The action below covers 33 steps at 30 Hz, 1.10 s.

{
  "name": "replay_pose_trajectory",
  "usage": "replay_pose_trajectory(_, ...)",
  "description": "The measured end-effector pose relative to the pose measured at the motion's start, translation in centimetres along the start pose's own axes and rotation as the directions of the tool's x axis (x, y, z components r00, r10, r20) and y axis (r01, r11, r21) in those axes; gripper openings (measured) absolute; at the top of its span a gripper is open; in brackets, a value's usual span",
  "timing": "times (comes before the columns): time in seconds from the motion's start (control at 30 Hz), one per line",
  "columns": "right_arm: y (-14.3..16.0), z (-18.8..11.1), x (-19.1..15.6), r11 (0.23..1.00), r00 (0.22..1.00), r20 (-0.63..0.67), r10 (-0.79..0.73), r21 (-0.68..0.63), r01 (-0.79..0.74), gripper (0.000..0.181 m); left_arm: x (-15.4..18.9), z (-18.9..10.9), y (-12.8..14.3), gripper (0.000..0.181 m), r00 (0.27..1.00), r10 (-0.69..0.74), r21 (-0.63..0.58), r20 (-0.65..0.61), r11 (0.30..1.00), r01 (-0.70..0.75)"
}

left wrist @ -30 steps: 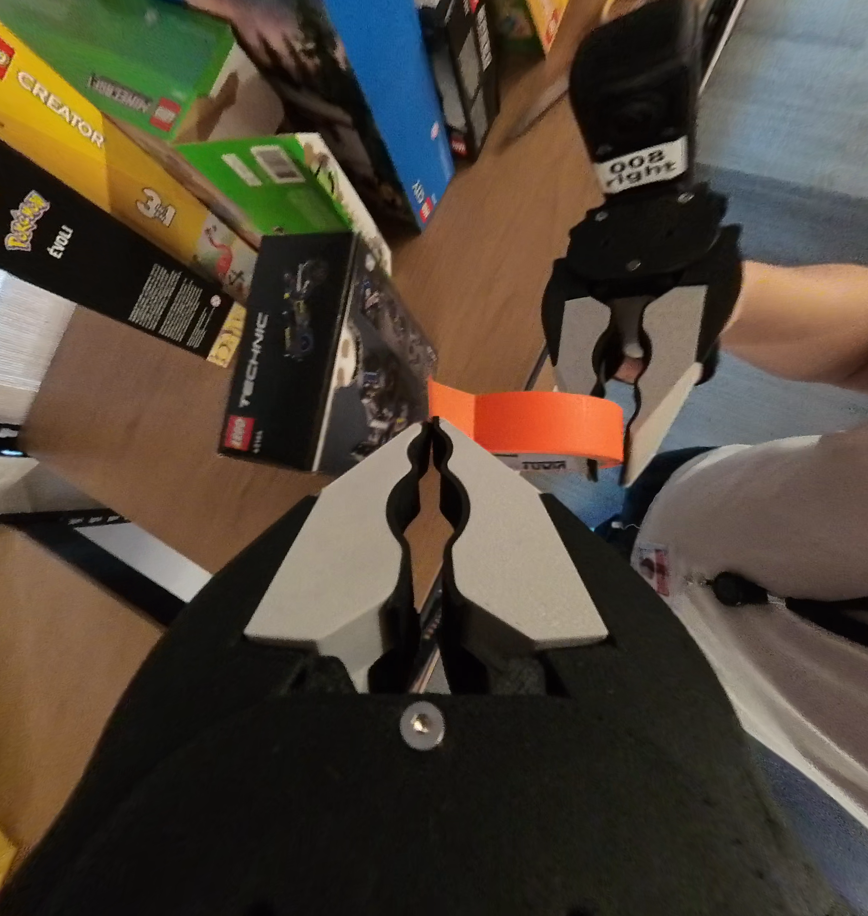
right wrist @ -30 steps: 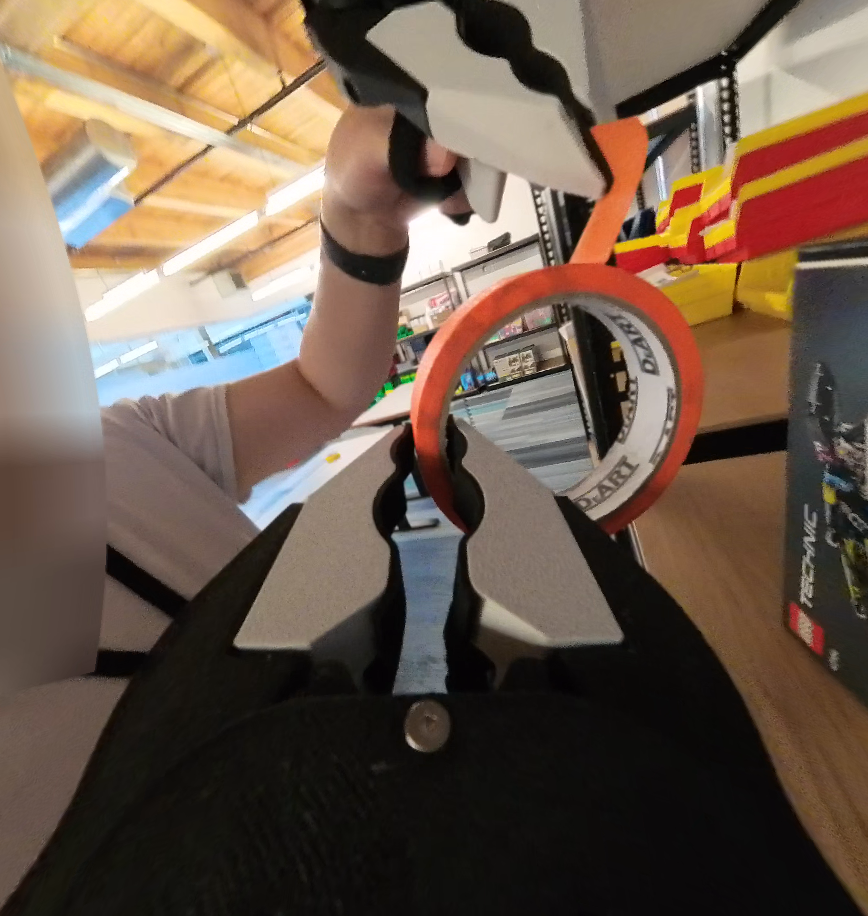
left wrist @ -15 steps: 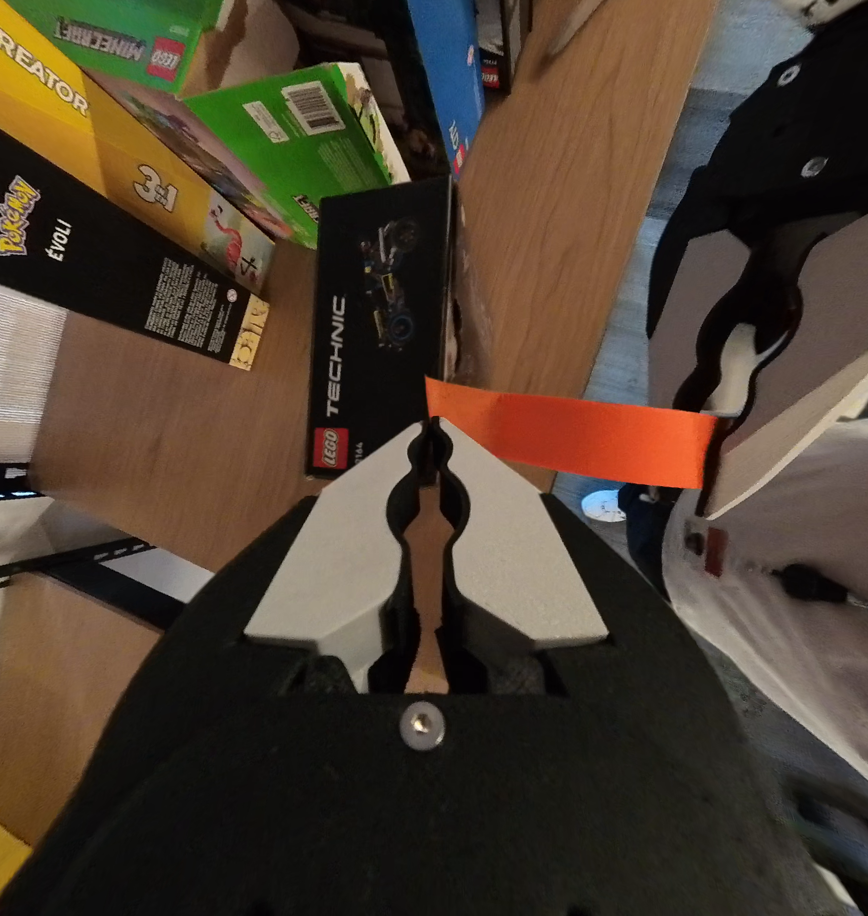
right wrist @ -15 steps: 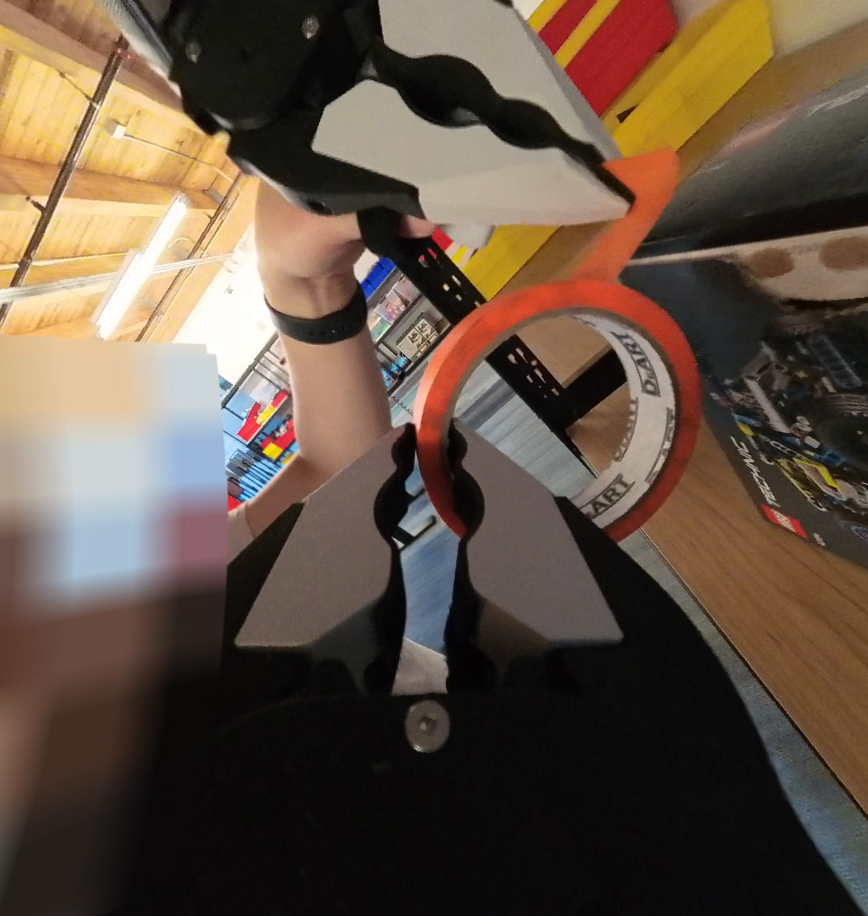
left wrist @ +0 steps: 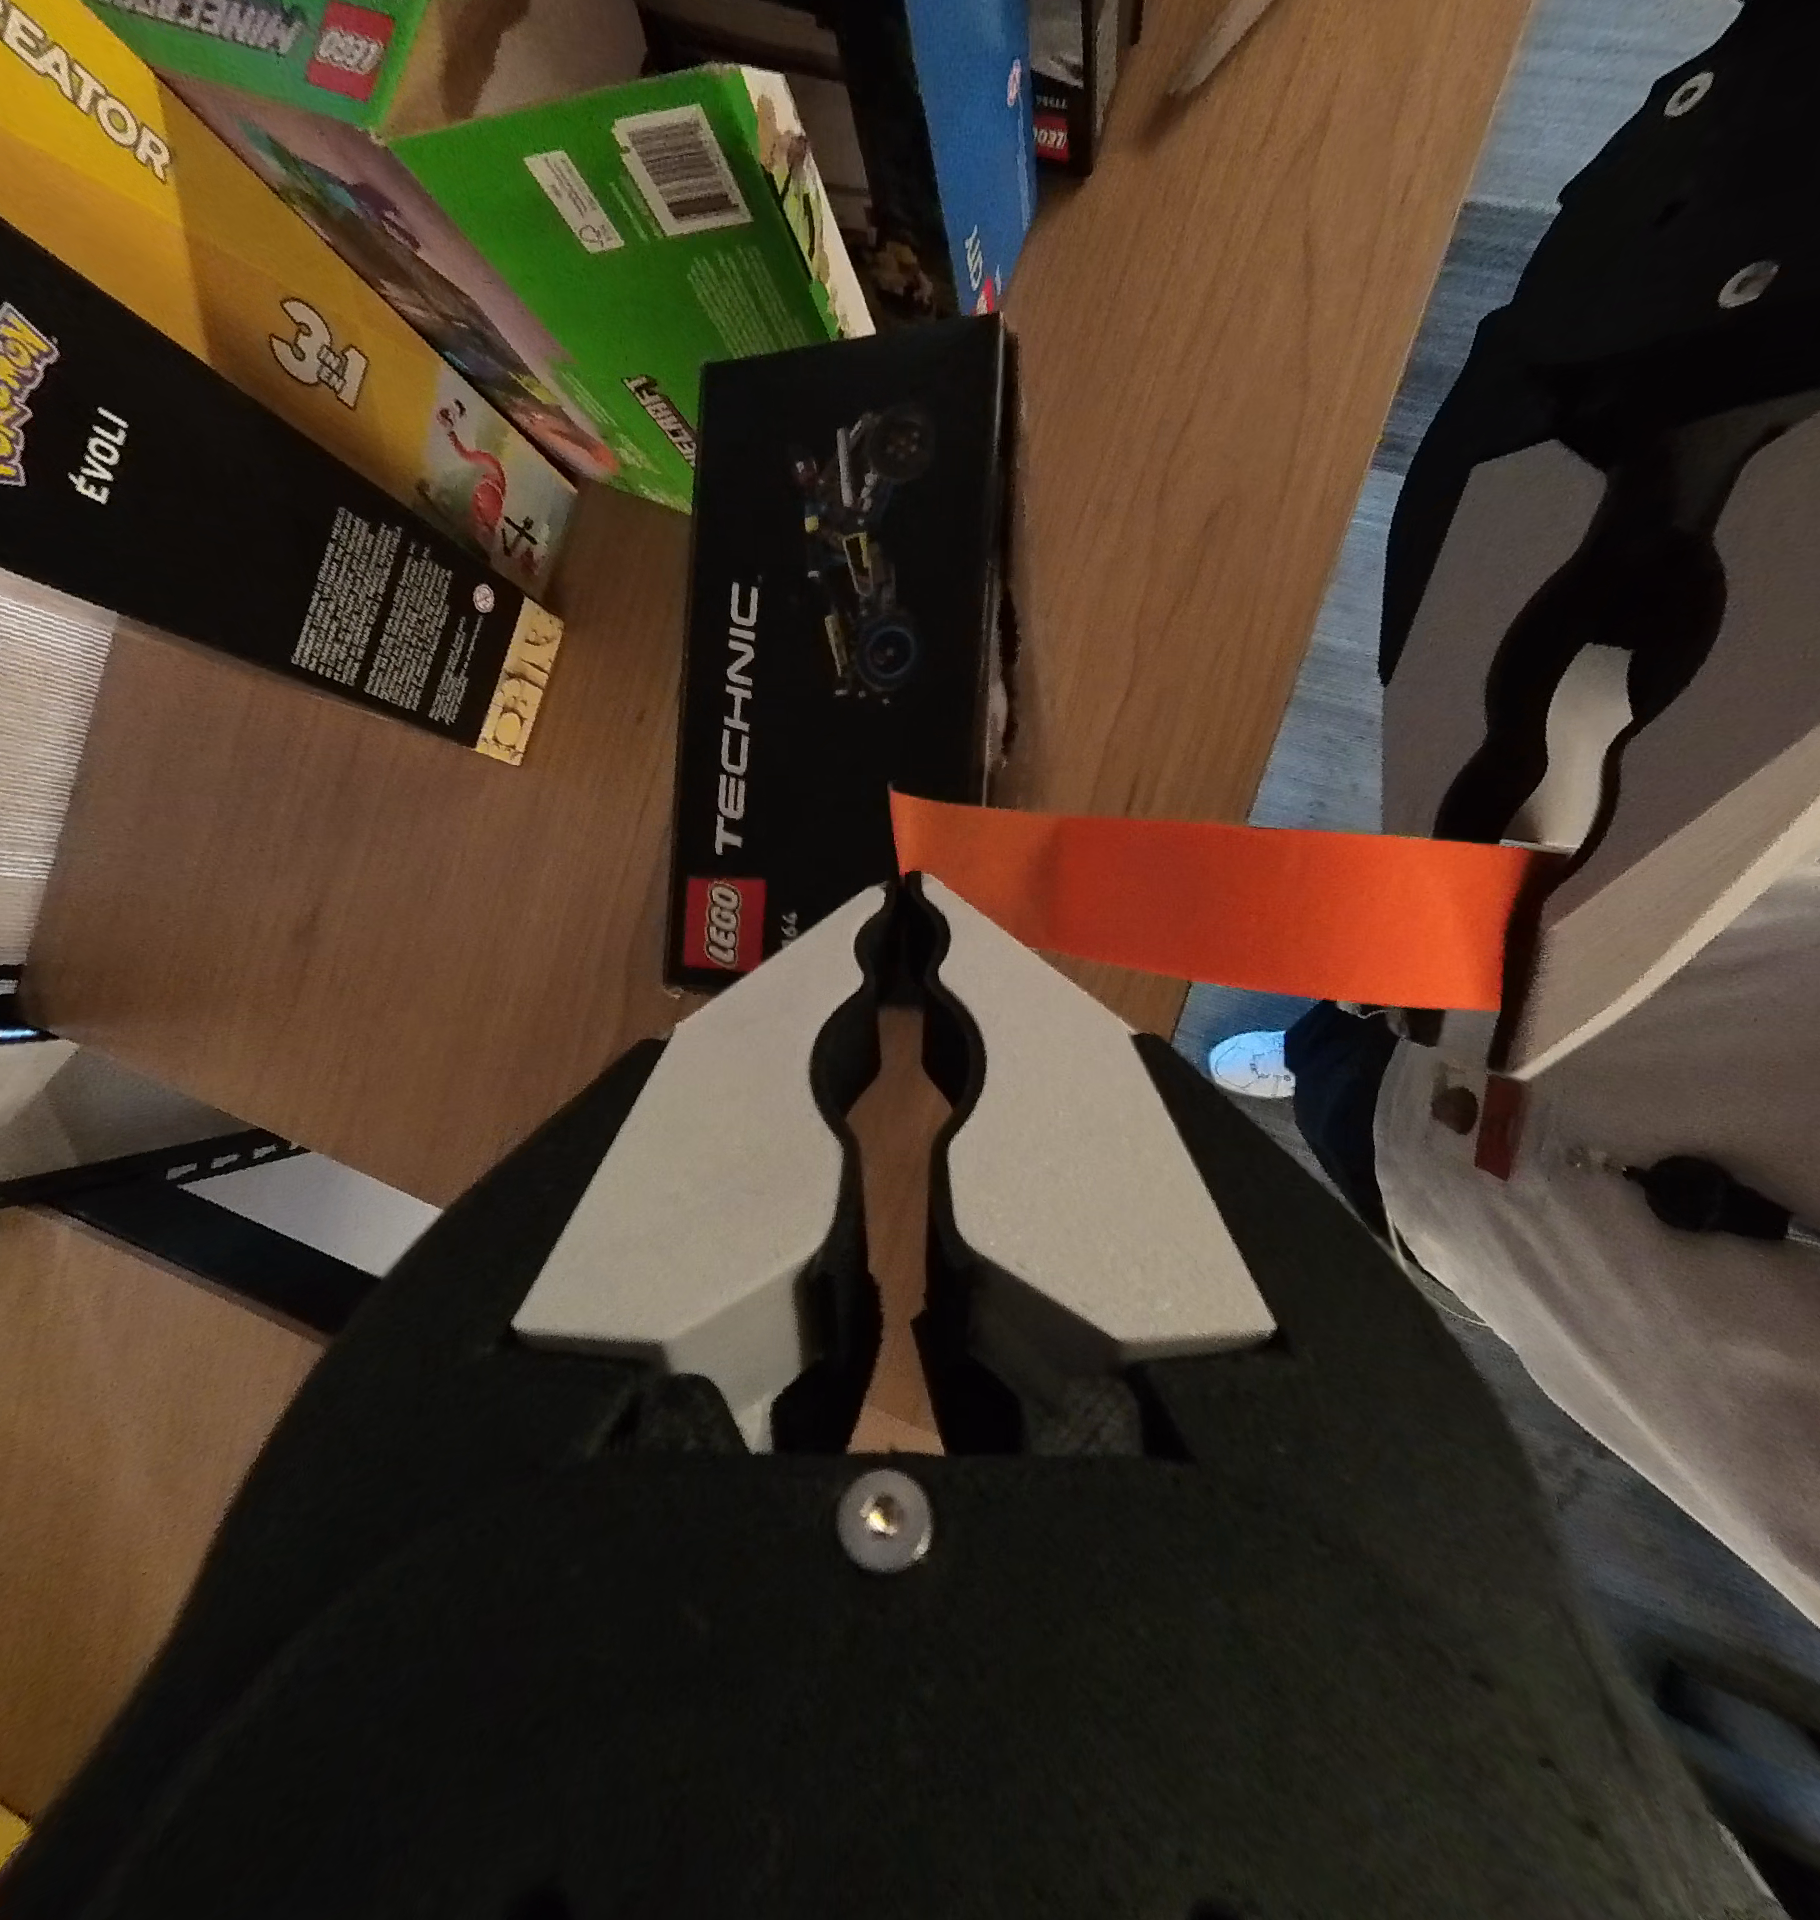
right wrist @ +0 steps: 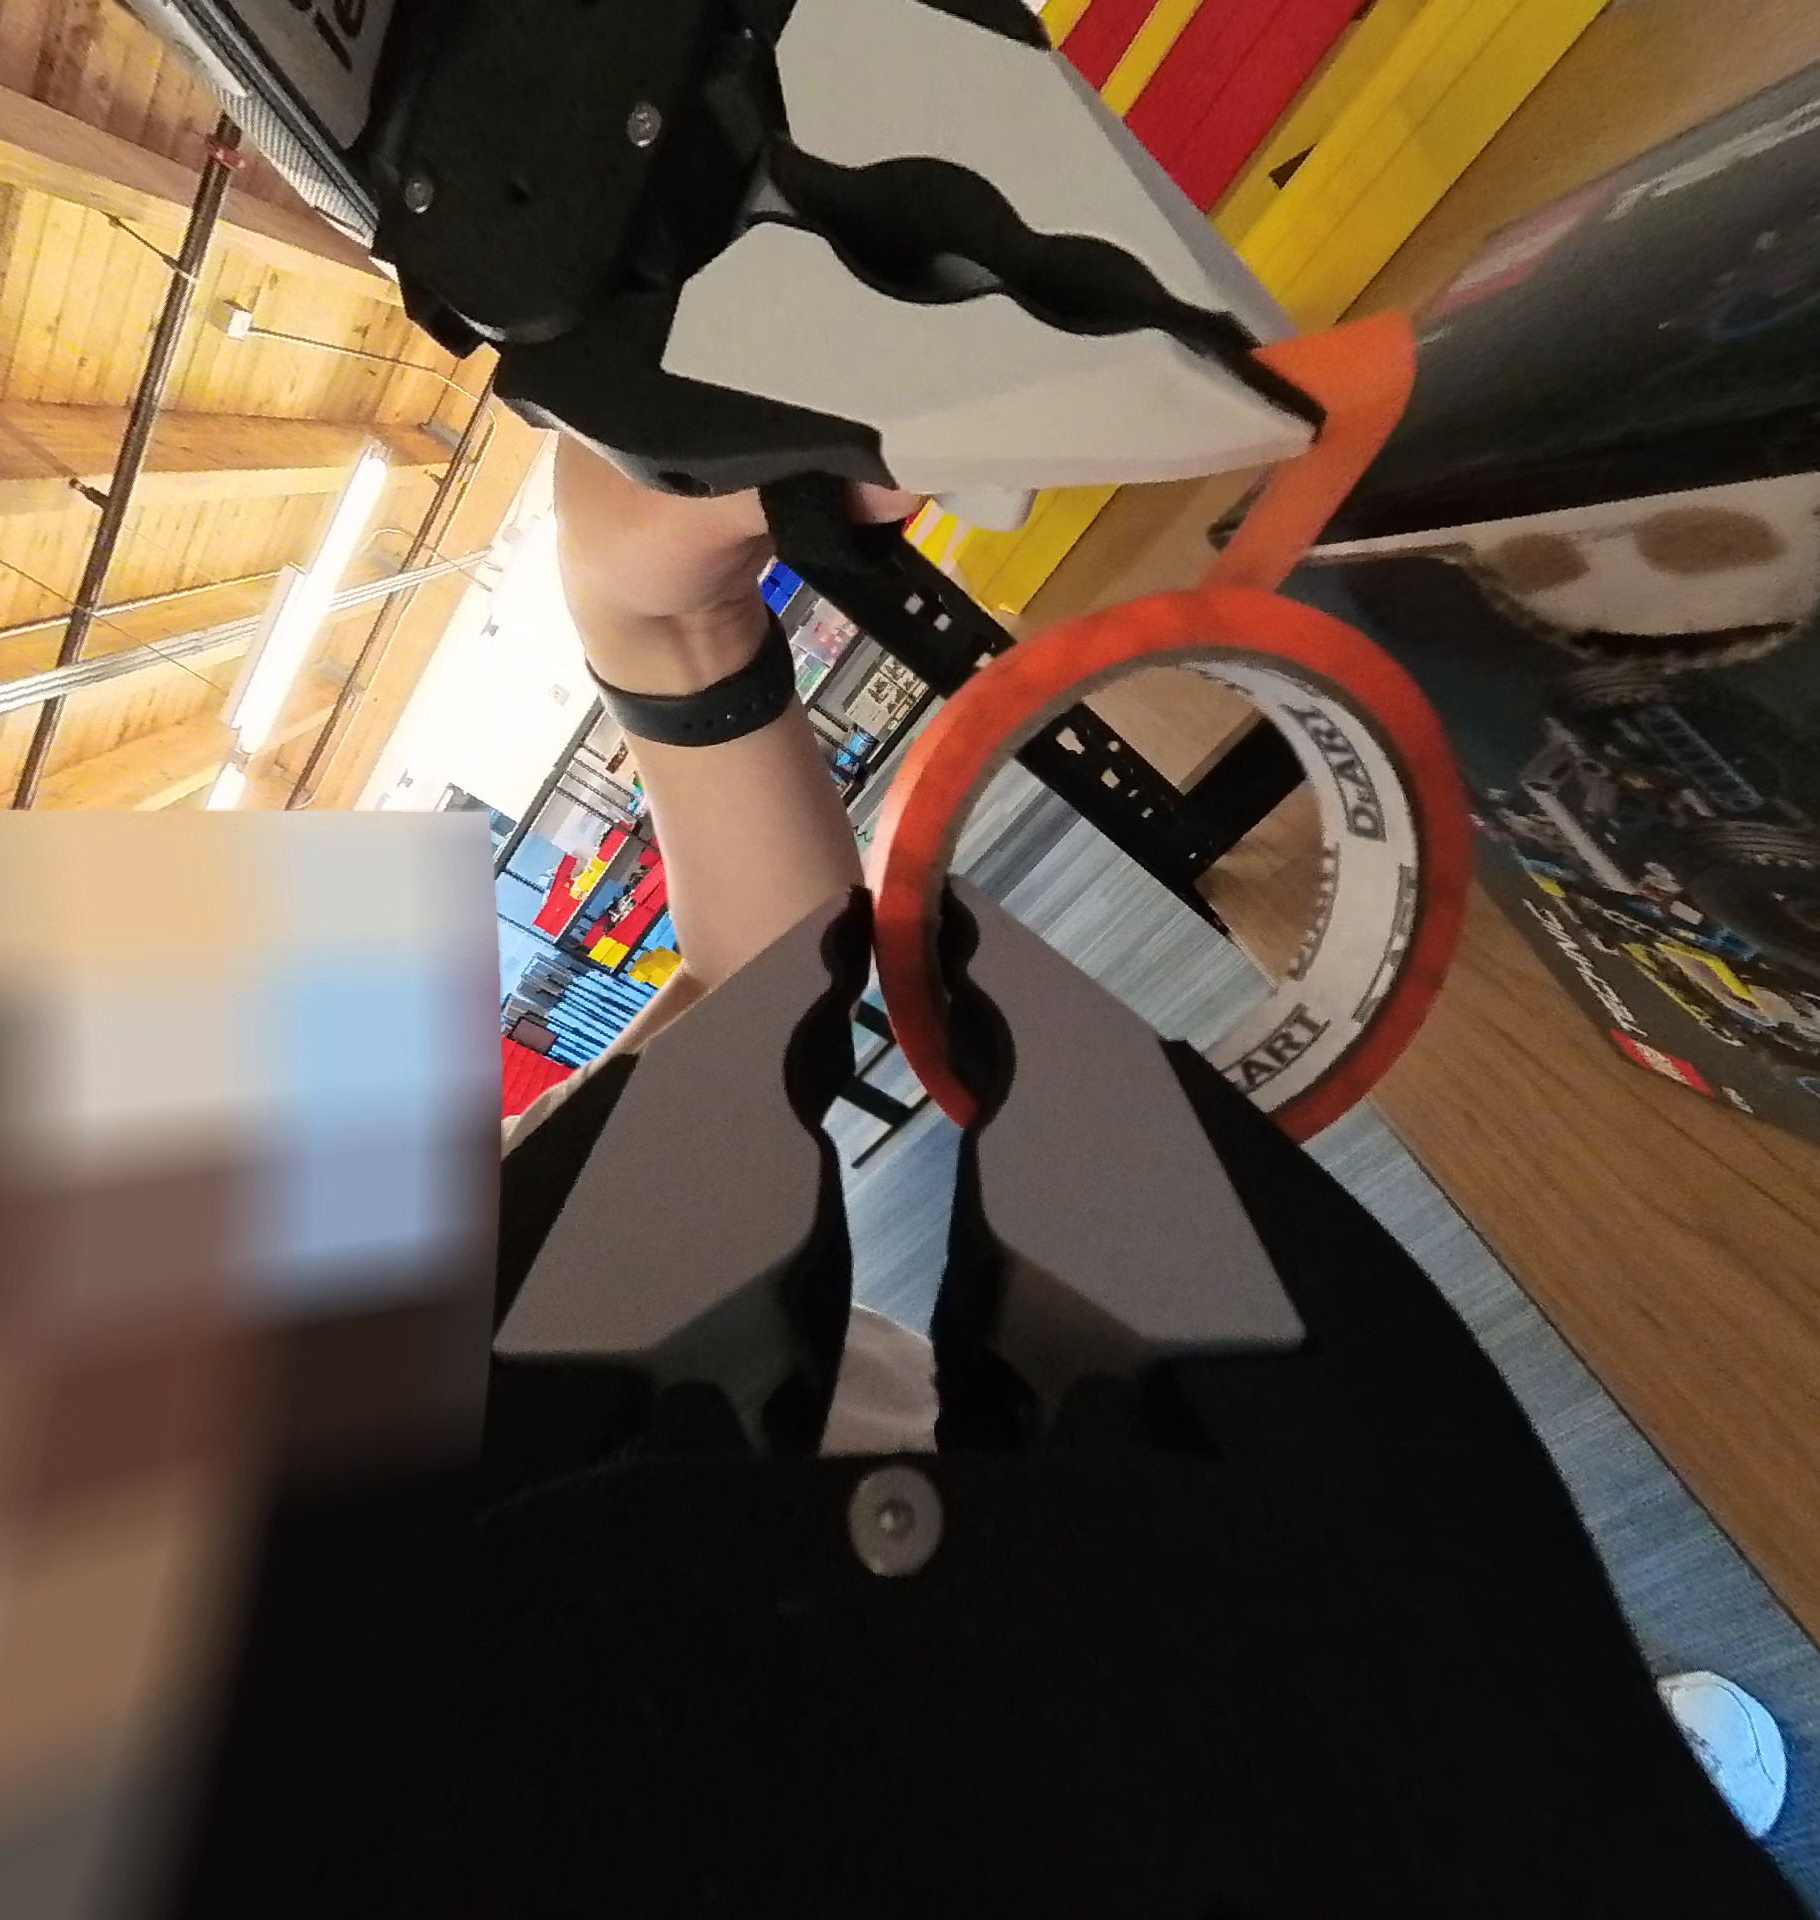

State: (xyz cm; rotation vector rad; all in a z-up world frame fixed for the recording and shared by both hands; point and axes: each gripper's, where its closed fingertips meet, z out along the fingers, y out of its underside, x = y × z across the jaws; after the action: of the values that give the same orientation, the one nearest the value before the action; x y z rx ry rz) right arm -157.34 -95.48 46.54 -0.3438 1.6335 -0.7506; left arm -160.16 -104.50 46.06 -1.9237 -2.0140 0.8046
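My left gripper (left wrist: 901, 883) is shut on the free end of an orange tape strip (left wrist: 1249, 904). The strip runs right to my right gripper (left wrist: 1519, 862), which is close by. In the right wrist view, my right gripper (right wrist: 911, 935) is shut on the rim of the orange tape roll (right wrist: 1197, 621), which has a white core. The left gripper (right wrist: 1290, 405) shows above it, pinching the strip's end (right wrist: 1353, 384). Both are in the air beside the edge of a wooden table (left wrist: 1197, 416). A black toy box (left wrist: 844, 582) lies on the table just beyond the tape, and its torn end flap (right wrist: 1664, 582) faces the roll.
Several toy boxes crowd the table's far side: green (left wrist: 625, 260), yellow (left wrist: 262, 312) and long black (left wrist: 210, 520). A person in a white shirt (left wrist: 1612, 1351) stands at the table's edge over blue-grey carpet (right wrist: 1508, 1507). Yellow and red bins (right wrist: 1301, 156) and a black shelf upright (right wrist: 1093, 727) stand behind.
The right gripper with the roll has come much nearer to the left gripper's camera. The strip drawn out between the two grippers is longer. Both stay shut.
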Motion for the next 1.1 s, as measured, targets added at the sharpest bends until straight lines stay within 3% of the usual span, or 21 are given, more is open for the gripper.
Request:
replay_pose_trajectory(0.43,0.9,0.3,0.9,0.999,0.997,0.059,0.052,-0.015,-0.052,0.009,-0.1,0.8,0.4,0.000,0.995,0.020,-0.005,0.102,1.000,-0.019)
replay_pose_trajectory(0.53,1.2,0.3,0.8,0.998,0.994,0.086,0.066,-0.021,-0.065,0.009,-1.9,0.8,1.1,0.000,0.965,0.047,-0.034,0.256,0.999,-0.040)
replay_pose_trajectory(0.63,1.1,0.1,1.3,0.998,0.995,0.075,0.061,-0.008,-0.061,0.009,-4.8,0.9,2.3,0.000,0.872,0.169,-0.132,0.459,0.984,-0.121)
replay_pose_trajectory(0.77,1.3,0.0,0.9,0.998,0.991,0.117,0.064,-0.019,-0.062,0.009,-4.9,1.1,1.8,0.001,0.870,0.137,-0.078,0.474,0.990,-0.113)
replay_pose_trajectory(0.83,1.3,-0.1,1.1,0.998,0.992,0.113,0.059,-0.020,-0.057,0.009,-5.3,0.7,1.5,0.011,0.871,0.090,-0.036,0.482,0.996,-0.083)
replay_pose_trajectory(0.93,1.1,-0.4,1.1,0.998,0.990,0.124,0.060,-0.010,-0.059,0.009,-6.9,-1.7,1.1,0.013,0.812,0.019,0.033,0.584,0.998,-0.048)
replay_pose_trajectory(1.0,1.1,-0.5,1.2,0.998,0.990,0.125,0.058,-0.007,-0.057,0.009,-5.7,-2.7,0.0,0.015,0.846,-0.070,0.162,0.528,0.987,-0.020)
replay_pose_trajectory(1.1,1.0,-0.5,1.3,0.998,0.989,0.133,0.064,-0.008,-0.064,0.009,-0.5,-2.9,-2.5,0.000,0.968,-0.092,0.370,0.235,0.929,-0.001)
